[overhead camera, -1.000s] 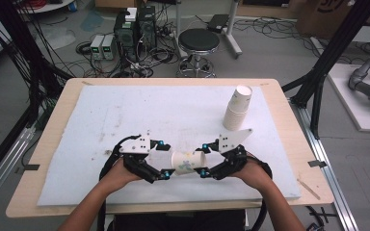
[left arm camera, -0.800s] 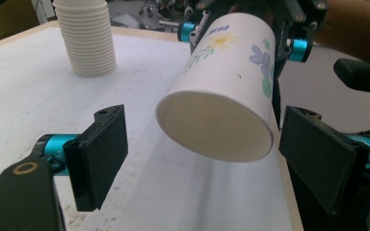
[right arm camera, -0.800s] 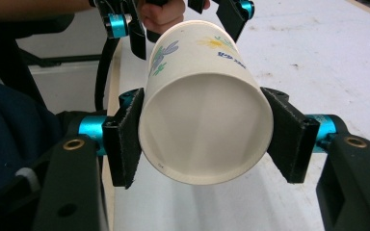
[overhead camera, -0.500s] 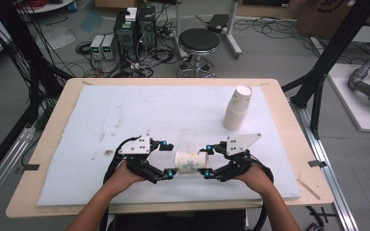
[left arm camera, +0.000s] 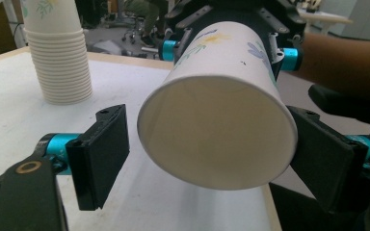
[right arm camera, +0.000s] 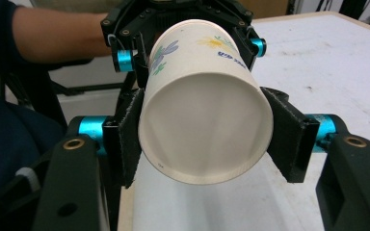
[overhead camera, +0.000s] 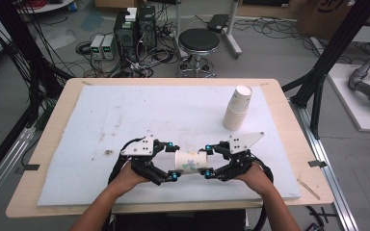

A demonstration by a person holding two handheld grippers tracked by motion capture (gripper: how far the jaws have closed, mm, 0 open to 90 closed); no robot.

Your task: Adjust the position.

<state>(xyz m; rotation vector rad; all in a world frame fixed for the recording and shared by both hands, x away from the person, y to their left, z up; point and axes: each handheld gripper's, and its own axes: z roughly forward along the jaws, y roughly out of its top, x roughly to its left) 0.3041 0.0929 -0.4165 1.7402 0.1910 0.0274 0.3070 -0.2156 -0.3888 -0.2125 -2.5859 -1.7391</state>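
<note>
You held a paper cup (overhead camera: 191, 161) on its side, low over the counter (overhead camera: 279, 103), your right claw (overhead camera: 207, 161) clamped on one end, your left claw (overhead camera: 174, 161) just closing around the other, where too hard a squeeze could crush it.

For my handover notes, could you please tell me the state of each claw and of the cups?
Cup: on its side, held by its base end.
Right claw: shut on the cup.
Left claw: open, jaws either side of the cup's mouth.
Stack of cups: standing upside down, untouched.
</note>
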